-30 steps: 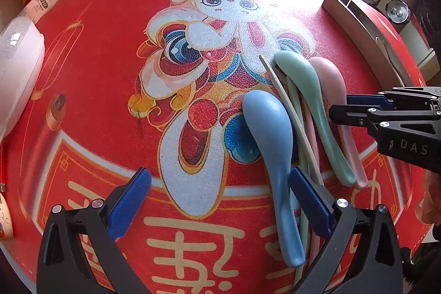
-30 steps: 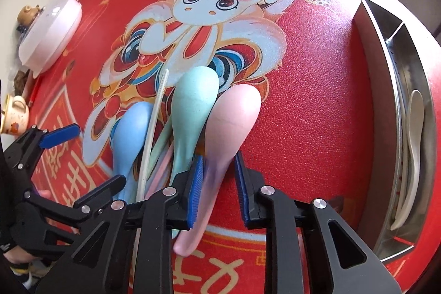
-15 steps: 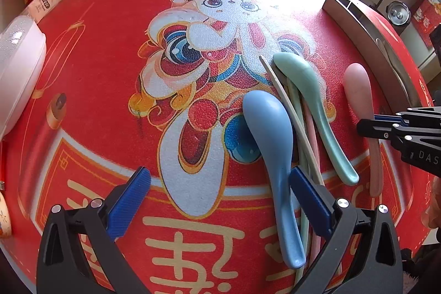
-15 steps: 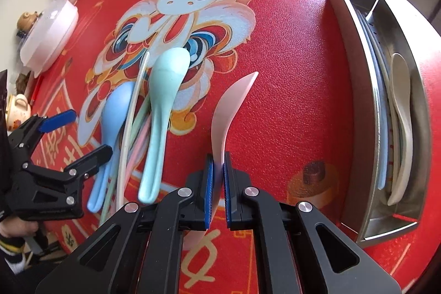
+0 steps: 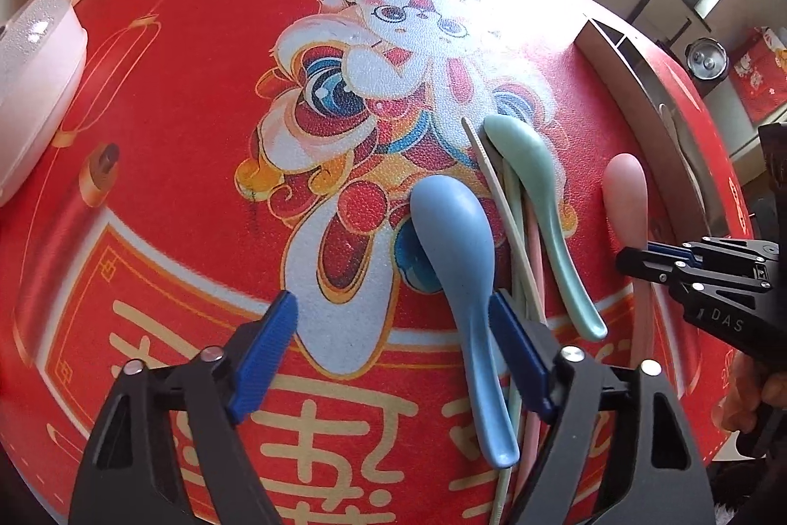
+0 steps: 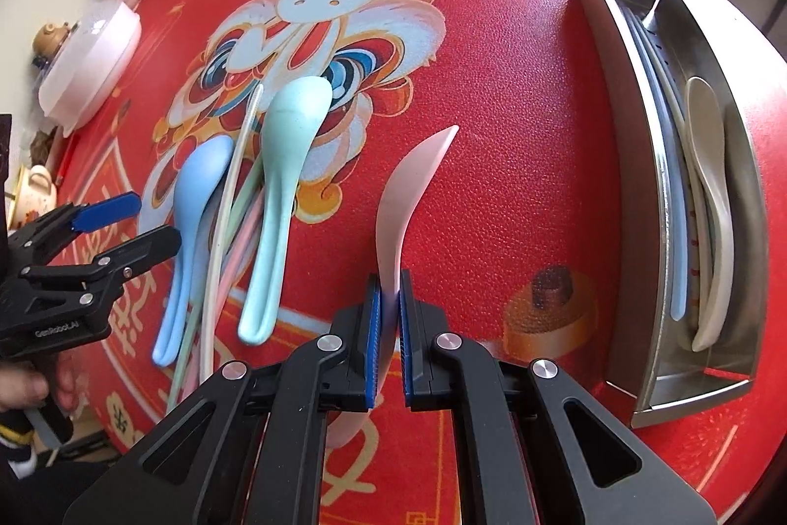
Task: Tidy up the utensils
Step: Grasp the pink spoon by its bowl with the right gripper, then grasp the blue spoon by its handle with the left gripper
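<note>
Right gripper (image 6: 388, 298), clamped on the handle of the pink spoon (image 6: 408, 190); the spoon is turned on edge, its bowl pointing away from the camera above the red printed tabletop (image 6: 516, 131), set apart from the other utensils and lying between them and the steel utensil tray (image 6: 620, 47). In the left wrist view the same pink spoon (image 5: 627, 200) appears at the right, with the right gripper (image 5: 639, 262) holding its handle.

Left gripper (image 5: 393, 338), jaws closing but not yet pressing on anything; the handle of the blue spoon (image 5: 457, 239) passes just inside its right-hand pad, while the other pad stands well apart over the bare tabletop (image 5: 172, 131).

Remaining utensils lie in a cluster on the tabletop: the blue spoon (image 6: 196, 190), the green spoon (image 6: 283, 161), and between them a bundle of chopsticks (image 6: 231, 200) in white, green and pink.

The utensil tray sits along the right edge, divided into compartments; a cream spoon (image 6: 713, 200) rests in the near compartment beside a blue utensil (image 6: 676, 239) whose kind cannot be told. A white lidded container (image 6: 91, 57) stands at the far left edge.
</note>
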`<action>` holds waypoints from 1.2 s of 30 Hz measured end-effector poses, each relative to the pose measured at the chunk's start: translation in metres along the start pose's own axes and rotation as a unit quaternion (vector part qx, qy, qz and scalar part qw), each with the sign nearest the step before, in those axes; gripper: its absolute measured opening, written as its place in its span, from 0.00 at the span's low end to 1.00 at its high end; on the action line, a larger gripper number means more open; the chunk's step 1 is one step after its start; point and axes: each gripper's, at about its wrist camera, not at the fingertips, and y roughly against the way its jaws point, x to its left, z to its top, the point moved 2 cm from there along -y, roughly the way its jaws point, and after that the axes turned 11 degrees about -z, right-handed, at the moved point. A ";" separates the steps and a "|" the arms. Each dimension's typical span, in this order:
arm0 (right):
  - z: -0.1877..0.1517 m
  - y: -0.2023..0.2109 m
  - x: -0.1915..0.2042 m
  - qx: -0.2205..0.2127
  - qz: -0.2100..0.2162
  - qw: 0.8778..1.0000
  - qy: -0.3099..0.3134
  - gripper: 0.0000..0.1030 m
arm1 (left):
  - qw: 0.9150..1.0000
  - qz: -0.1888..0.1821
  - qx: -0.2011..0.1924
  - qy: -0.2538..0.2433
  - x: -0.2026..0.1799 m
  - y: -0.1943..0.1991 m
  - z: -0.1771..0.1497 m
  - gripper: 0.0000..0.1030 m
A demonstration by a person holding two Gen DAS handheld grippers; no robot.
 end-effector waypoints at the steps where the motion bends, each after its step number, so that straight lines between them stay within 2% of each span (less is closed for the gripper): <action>1: -0.001 0.000 -0.001 0.000 0.001 1.000 0.000 0.06 | 1.000 -0.005 -0.002 0.000 -0.002 0.001 0.000 0.59; 4: 0.000 0.000 -0.001 0.000 0.002 1.000 0.000 0.06 | 1.000 -0.031 -0.004 0.004 -0.007 -0.001 0.002 0.44; 8: 0.000 0.000 -0.001 -0.001 0.005 1.000 0.000 0.06 | 0.999 -0.032 -0.003 -0.015 -0.018 -0.007 0.006 0.37; 10: 0.000 0.000 -0.001 -0.001 0.005 1.000 0.000 0.06 | 0.999 -0.036 -0.002 -0.017 -0.020 -0.010 0.009 0.26; 12: 0.000 0.000 -0.001 -0.001 0.006 1.000 0.001 0.06 | 0.999 -0.039 0.000 -0.019 -0.021 -0.013 0.011 0.25; 15: 0.000 0.000 -0.001 0.000 0.009 1.000 0.001 0.06 | 0.998 -0.050 0.011 -0.025 -0.024 -0.015 0.009 0.09; 16: 0.000 0.000 -0.002 0.000 0.009 1.000 0.001 0.06 | 0.998 -0.045 0.012 -0.031 -0.026 -0.015 0.007 0.07; 25: -0.001 0.000 -0.004 -0.001 0.019 1.000 -0.001 0.06 | 0.997 -0.033 0.034 -0.059 -0.032 -0.012 -0.010 0.07; 36: -0.003 0.001 -0.003 0.002 0.013 1.000 0.006 0.06 | 0.998 -0.043 0.009 -0.037 -0.025 -0.005 -0.022 0.07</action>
